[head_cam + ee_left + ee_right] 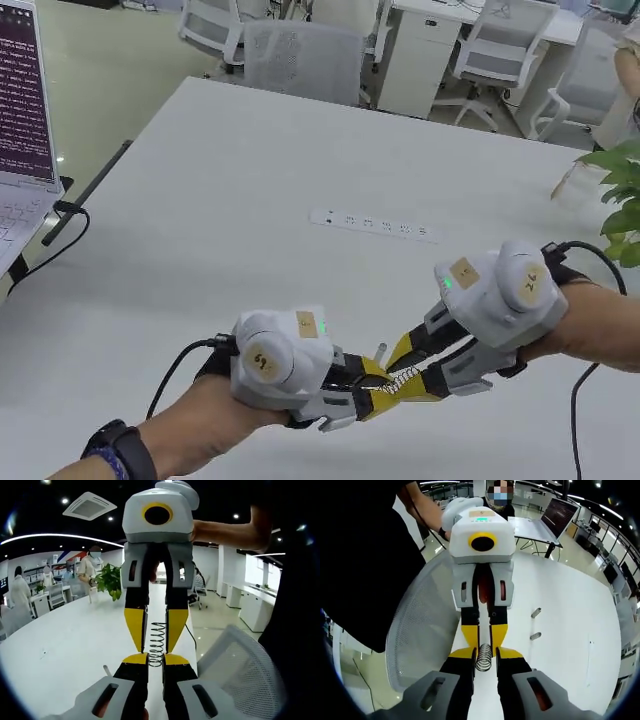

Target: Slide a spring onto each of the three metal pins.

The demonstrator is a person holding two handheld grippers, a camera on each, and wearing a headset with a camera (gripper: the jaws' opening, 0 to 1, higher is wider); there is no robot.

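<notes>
In the head view the two claws meet tip to tip above the near edge of the white table (200, 200), the left claw (372, 385) coming in from the left and the right claw (408, 372) from the right. The spring (400, 380) is stretched between their yellow tips. A small metal pin (380, 350) shows just beyond the tips; I cannot tell whether it stands or lies. A power strip (375, 225) lies toward the middle of the table, a laptop (20, 120) sits at its left edge, and a plant (620, 200) is by its right edge. The left gripper view shows the spring from the side, which the head view shows less clearly. Its lower end is pinched between the left claw's own tips, and its coils run up between the right claw's yellow fingers, which are pressed in against them. A single pin lies on the table left of the claws, and a mesh chair (240, 670) is at lower right. The right gripper view looks down the spring end-on, a ring nipped between that claw's own tips, with the left claw's fingers drawn narrow on it beyond. To the right, two pins rest on the table well apart from the claws: a farther pin (536, 612) and a nearer pin (535, 636).
</notes>
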